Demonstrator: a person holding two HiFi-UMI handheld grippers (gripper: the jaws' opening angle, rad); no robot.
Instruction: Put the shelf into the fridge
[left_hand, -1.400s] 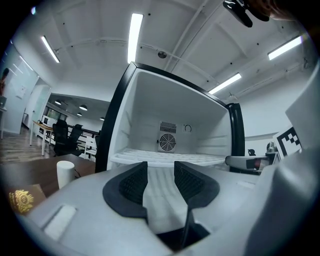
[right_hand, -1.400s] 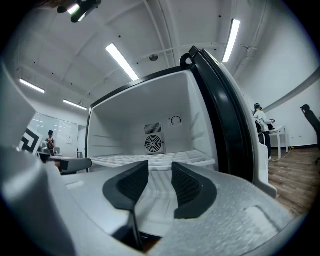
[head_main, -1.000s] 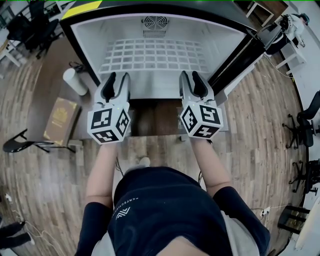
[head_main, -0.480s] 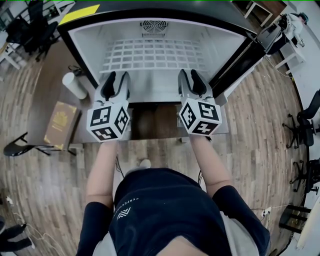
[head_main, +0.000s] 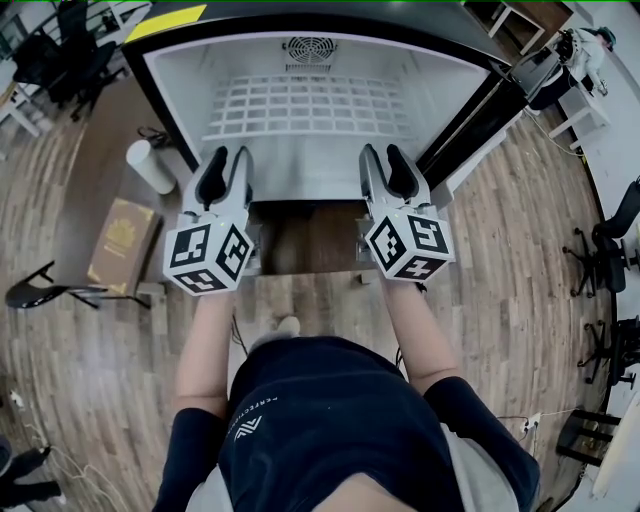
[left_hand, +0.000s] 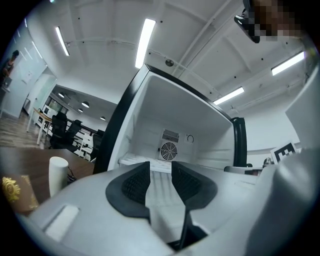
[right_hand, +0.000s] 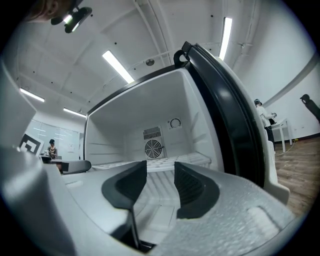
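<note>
The white wire shelf (head_main: 310, 105) lies flat inside the open fridge (head_main: 300, 175), toward its back wall under the round fan (head_main: 309, 46). It also shows as a pale ledge in the left gripper view (left_hand: 131, 161) and the right gripper view (right_hand: 192, 160). My left gripper (head_main: 230, 155) (left_hand: 160, 169) and right gripper (head_main: 382, 152) (right_hand: 160, 169) hang side by side at the fridge mouth, pointing in. Both are open with only air between the pads. The left jaws have just been closing a little and the right jaws opening a little.
The black fridge door (head_main: 480, 110) stands open at the right. Left of the fridge, a wooden table (head_main: 95, 170) carries a white cylinder (head_main: 150, 163) and a brown book (head_main: 120, 240). Office chairs (head_main: 610, 250) and desks stand around on the wood floor.
Both grippers have slid slightly back from the fridge mouth toward the person. The shelf has not moved.
</note>
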